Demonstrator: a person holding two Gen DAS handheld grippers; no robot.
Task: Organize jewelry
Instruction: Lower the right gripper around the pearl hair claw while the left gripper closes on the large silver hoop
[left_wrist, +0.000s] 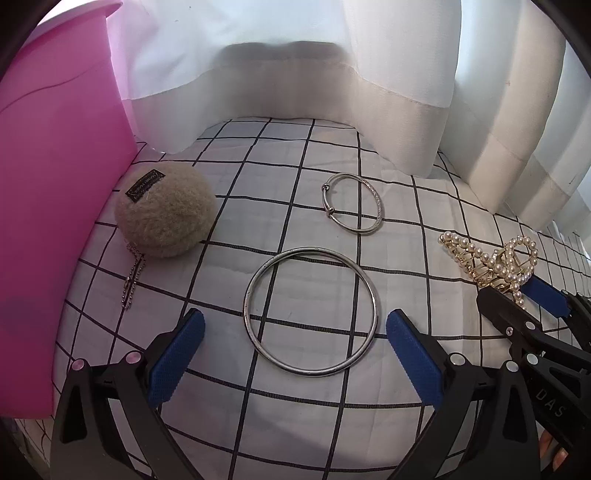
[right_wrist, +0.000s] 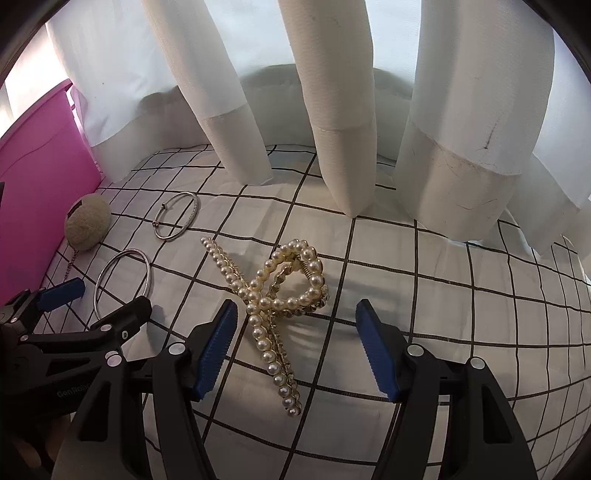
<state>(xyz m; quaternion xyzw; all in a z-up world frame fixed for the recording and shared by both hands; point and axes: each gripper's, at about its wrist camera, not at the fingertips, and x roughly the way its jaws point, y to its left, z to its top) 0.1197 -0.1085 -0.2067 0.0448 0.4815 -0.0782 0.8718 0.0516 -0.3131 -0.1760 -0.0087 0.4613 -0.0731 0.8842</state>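
A large silver bangle (left_wrist: 310, 312) lies flat on the checked cloth, between the open fingers of my left gripper (left_wrist: 295, 354). A smaller silver bangle (left_wrist: 352, 203) lies beyond it. A pearl hair claw (right_wrist: 273, 299) lies between the open fingers of my right gripper (right_wrist: 297, 347); it also shows in the left wrist view (left_wrist: 491, 262) at the right. My right gripper (left_wrist: 524, 299) shows there beside the claw. My left gripper (right_wrist: 92, 299) shows at the left of the right wrist view, by the large bangle (right_wrist: 122, 280). Neither gripper holds anything.
A beige fuzzy ball charm (left_wrist: 166, 206) with a bead chain (left_wrist: 131, 280) lies at the left against a pink box (left_wrist: 55, 206). White curtains (right_wrist: 332, 110) hang down onto the checked cloth (left_wrist: 314, 406) at the back.
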